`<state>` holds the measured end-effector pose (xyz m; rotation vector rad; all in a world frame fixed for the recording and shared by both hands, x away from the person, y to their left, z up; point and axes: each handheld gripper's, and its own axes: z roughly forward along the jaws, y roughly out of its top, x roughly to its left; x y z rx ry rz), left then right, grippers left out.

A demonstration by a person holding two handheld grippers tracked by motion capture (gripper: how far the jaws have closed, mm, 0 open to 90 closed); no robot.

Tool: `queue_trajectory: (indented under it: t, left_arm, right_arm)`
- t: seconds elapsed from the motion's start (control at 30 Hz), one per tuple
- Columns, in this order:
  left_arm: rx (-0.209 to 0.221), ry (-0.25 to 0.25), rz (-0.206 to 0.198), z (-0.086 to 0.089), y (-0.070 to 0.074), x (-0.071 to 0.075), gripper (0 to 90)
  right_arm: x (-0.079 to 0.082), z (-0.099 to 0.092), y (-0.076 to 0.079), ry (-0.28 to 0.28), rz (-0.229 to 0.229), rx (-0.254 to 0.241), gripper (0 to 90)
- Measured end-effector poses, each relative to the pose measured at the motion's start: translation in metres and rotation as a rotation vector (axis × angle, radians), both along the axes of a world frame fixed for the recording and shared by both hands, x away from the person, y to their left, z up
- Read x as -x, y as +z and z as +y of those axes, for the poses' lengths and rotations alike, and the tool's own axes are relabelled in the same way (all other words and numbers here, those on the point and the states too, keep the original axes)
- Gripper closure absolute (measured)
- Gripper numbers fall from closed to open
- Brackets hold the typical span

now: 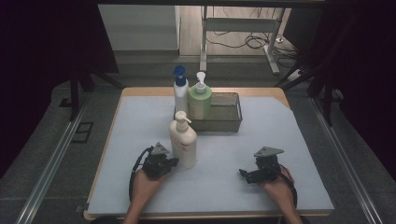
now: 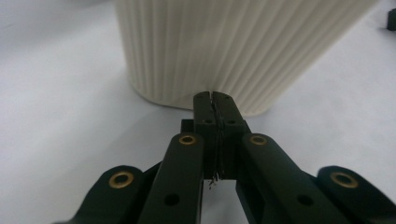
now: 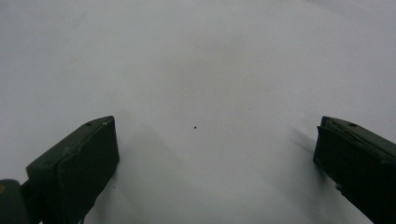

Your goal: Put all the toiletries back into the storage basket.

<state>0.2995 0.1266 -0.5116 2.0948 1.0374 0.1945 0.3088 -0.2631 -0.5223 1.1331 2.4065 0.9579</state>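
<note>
A cream pump bottle (image 1: pixel 183 140) with a ribbed body stands upright on the white table cover, in front of the mesh basket. My left gripper (image 1: pixel 172 162) lies low just left of its base, jaws shut with nothing between them. In the left gripper view the closed fingertips (image 2: pixel 215 99) point at the foot of the ribbed bottle (image 2: pixel 224 51), close to it; contact is not clear. My right gripper (image 1: pixel 244 175) rests near the table's front right, jaws wide open. Its two pads (image 3: pixel 88 154) stand far apart over bare cover.
A dark mesh basket (image 1: pixel 229 116) sits at the back centre. A green pump bottle (image 1: pixel 200 100) stands in its left end, and a white bottle with a blue cap (image 1: pixel 180 93) stands against its left side. The white cover (image 1: pixel 280 126) spans the wooden table.
</note>
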Motion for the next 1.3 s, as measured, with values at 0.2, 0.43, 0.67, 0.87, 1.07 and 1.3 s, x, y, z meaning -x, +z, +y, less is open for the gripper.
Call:
queue_trajectory:
  t: [0.2, 0.43, 0.67, 0.87, 1.07, 1.3]
  left_arm:
    - [-0.002, -0.027, 0.003, -0.012, -0.001, -0.002, 87.1]
    - [-0.038, -0.037, -0.021, -0.014, 0.002, 0.002, 85.4]
    - [-0.061, -0.011, -0.050, -0.003, 0.007, 0.012, 67.8]
    - [-0.095, 0.031, -0.066, 0.011, 0.007, 0.025, 37.0]
    - [-0.115, 0.067, -0.064, 0.020, 0.003, 0.034, 16.9]
    - [-0.127, 0.113, -0.054, 0.037, -0.002, 0.044, 12.5]
  right_arm:
    - [0.000, 0.000, 0.000, 0.000, 0.000, -0.001, 0.0]
    - [0.000, 0.000, 0.000, 0.000, 0.000, -0.003, 0.0]
    - [-0.001, 0.000, 0.000, 0.001, 0.003, 0.001, 0.0]
    - [-0.001, 0.000, 0.000, 0.001, 0.004, 0.001, 0.0]
    - [-0.001, 0.001, 0.000, -0.006, 0.006, 0.002, 0.0]
    - [-0.001, 0.004, 0.003, 0.001, 0.021, 0.010, 0.0]
